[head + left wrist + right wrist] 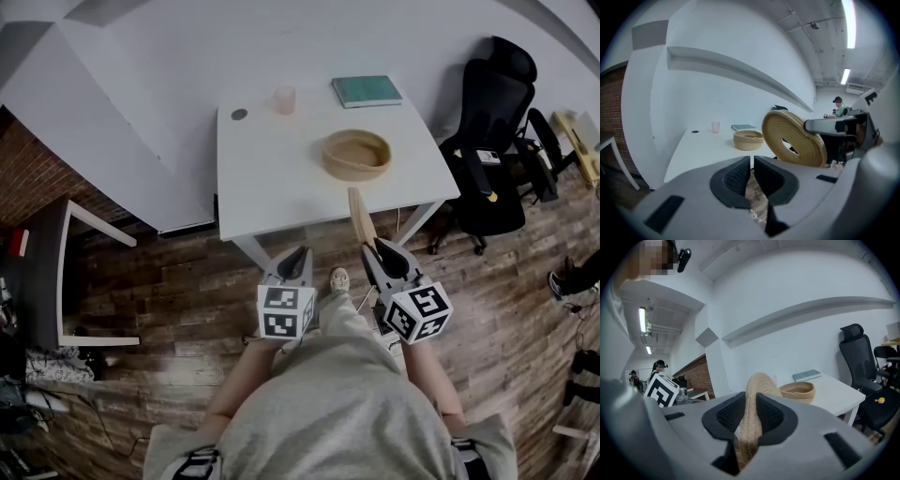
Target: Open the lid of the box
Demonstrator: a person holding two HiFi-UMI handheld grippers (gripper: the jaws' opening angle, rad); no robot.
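Observation:
A round woven basket box (356,155) stands open on the white table (267,183). Its flat woven lid (358,214) is off the box, held on edge in front of the table's near edge. My right gripper (369,246) is shut on the lid's rim; in the right gripper view the lid (756,392) sits pinched between the pads (774,416), with the basket (798,391) beyond. My left gripper (300,253) hovers beside it, shut and empty (752,165). From the left gripper view the lid (794,138) appears tilted, to the right of the basket (748,139).
On the table's far side are a pink cup (285,99), a green book (367,90) and a small dark disc (239,114). A black office chair (492,141) stands right of the table, a dark side table (47,272) at the left. Wood floor lies below.

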